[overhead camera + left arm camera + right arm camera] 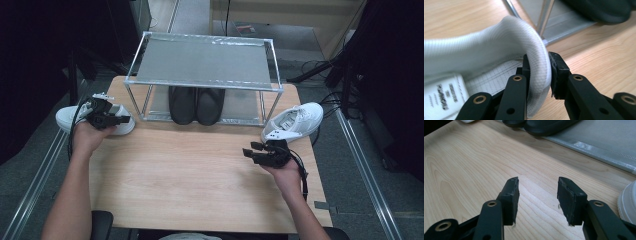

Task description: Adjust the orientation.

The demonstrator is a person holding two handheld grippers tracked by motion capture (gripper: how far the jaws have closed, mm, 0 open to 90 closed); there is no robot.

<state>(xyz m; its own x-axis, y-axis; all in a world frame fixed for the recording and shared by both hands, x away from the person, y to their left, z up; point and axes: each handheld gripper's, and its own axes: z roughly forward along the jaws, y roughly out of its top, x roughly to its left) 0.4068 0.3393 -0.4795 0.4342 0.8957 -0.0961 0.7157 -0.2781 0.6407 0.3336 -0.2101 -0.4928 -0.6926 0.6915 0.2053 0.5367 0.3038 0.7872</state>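
The left gripper (pixel 539 72) is clamping the heel rim of a white shoe (pixel 481 57) lying directly under it, while the right gripper (pixel 537 200) is hovering with its jaws apart beside the other white shoe (pixel 295 121).

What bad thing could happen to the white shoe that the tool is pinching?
The left tool pinches only the soft heel rim of the white mesh sneaker, so it might slip out or sag when lifted. The silver metal shoe rack stands close beside it, so the shoe could bump a leg.

Each black hand-held gripper (pixel 260 151) has brass-ringed screw holes (and a trailing black cable).
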